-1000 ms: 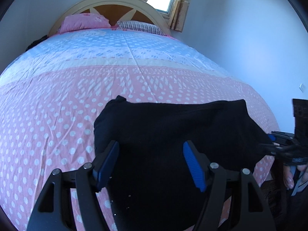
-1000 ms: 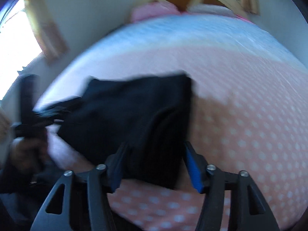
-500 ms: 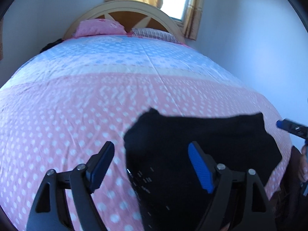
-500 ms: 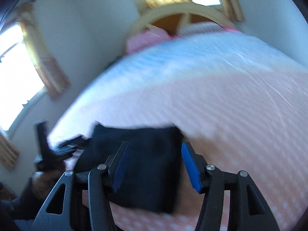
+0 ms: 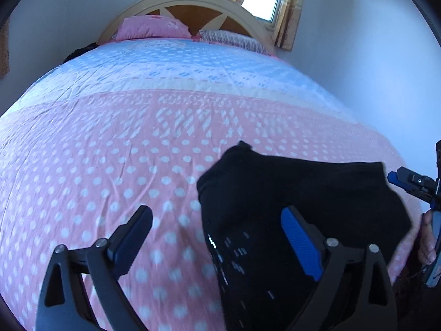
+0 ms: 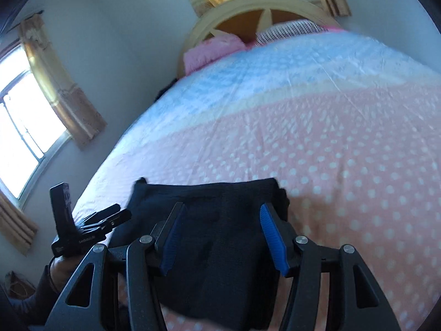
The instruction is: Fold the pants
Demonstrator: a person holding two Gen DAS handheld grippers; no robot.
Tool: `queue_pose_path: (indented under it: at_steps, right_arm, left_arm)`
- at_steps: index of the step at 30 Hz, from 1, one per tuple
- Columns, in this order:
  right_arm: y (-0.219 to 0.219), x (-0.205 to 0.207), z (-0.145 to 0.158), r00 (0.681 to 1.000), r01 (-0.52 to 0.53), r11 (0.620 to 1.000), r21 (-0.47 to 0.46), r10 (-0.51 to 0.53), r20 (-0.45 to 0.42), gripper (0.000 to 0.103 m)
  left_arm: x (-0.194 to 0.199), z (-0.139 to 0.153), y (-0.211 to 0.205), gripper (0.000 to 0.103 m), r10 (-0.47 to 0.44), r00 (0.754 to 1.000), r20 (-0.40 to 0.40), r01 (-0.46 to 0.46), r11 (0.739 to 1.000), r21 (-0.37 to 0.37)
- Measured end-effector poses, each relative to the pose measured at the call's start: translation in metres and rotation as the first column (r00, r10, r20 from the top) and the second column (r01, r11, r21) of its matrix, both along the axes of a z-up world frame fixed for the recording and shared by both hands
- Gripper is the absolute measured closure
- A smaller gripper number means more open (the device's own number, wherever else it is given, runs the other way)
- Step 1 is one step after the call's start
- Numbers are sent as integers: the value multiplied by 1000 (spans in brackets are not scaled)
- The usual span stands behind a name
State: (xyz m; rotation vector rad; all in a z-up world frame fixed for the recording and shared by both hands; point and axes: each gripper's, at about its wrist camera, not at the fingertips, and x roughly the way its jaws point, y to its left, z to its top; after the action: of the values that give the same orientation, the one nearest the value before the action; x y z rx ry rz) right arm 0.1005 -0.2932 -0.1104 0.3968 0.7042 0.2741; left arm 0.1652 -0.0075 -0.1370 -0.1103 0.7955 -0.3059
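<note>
Black pants lie folded into a compact block at the near edge of the bed, on its pink dotted cover. My left gripper hovers open above their left edge, holding nothing. In the right wrist view the same pants sit straight ahead, and my right gripper stands open over them with nothing between its blue pads. The right gripper's tip shows at the far right of the left wrist view, and the left gripper shows at the left of the right wrist view.
The bed cover turns pale blue toward the headboard, where a pink pillow and a striped pillow lie. A white wall runs along the right side. Curtained windows stand to the left.
Both grippers have drawn back and lifted from the pants. The left one has shifted left, so the pants now sit under its right finger. The pants stay folded on the bed.
</note>
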Motion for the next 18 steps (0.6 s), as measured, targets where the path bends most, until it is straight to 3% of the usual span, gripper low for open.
queue_pose_path:
  at_steps: [5, 10, 18]
  right_arm:
    - [18, -32, 7, 992, -118, 992, -54, 120, 32, 46]
    - [25, -41, -20, 989, -144, 981, -131, 138, -57, 46]
    - [10, -45, -38, 987, -139, 988, -70, 133, -85, 46]
  left_arm:
    - [-29, 10, -6, 4, -43, 998, 41, 42, 999, 20]
    - [-32, -4, -18, 4, -76, 997, 15, 75, 995, 58]
    - [-28, -19, -21, 1, -77, 997, -16, 78, 995, 64]
